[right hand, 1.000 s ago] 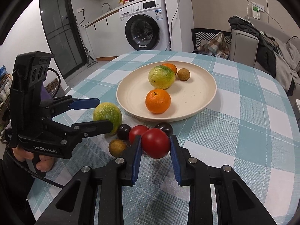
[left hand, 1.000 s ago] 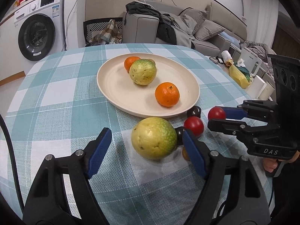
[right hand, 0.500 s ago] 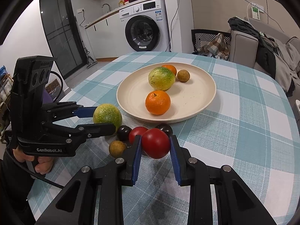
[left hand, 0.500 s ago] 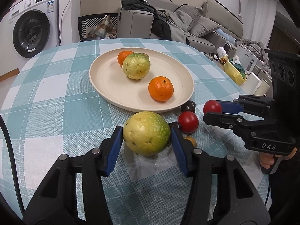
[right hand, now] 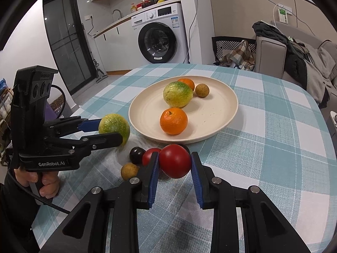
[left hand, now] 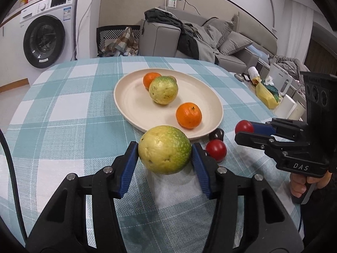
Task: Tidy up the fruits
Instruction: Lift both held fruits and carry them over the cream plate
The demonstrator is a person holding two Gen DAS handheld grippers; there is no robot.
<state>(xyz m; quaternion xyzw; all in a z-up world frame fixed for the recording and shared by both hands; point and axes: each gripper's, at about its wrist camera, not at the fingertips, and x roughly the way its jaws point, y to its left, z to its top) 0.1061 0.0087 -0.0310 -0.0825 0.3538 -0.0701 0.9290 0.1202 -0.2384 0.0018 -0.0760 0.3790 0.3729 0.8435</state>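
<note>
On the near side of the table (right hand: 284, 147), both grippers are loaded. The left gripper (left hand: 165, 160) is clamped on a green-yellow guava (left hand: 165, 149), pads tight against its sides, and the fruit looks lifted just clear of the cloth, right before the plate's near rim. The right gripper (right hand: 174, 168) is closed around a red tomato (right hand: 174, 160); I can't quite tell whether that one is off the cloth yet.

Just past them, loose on the cloth beside the plate (right hand: 221, 107), lie the leftovers: a second tomato (left hand: 215, 152), a dark plum (right hand: 137, 155), a small brown longan (right hand: 129, 170), and what seems to be another dark fruit half hidden behind the held tomato.

Farther out, the plate already carries four pieces: a tangerine (right hand: 173, 121) toward the front, a second guava (right hand: 178, 94) in the middle, another tangerine (right hand: 186, 83) tucked behind it, and a second longan (right hand: 202, 90) beside that.

By my reckoning the job is about half done. Four fruits are sorted, two are in hand and need only a short carry over the rim, and three or four small ones remain to be gathered. There is room on the plate's right half for them
</note>
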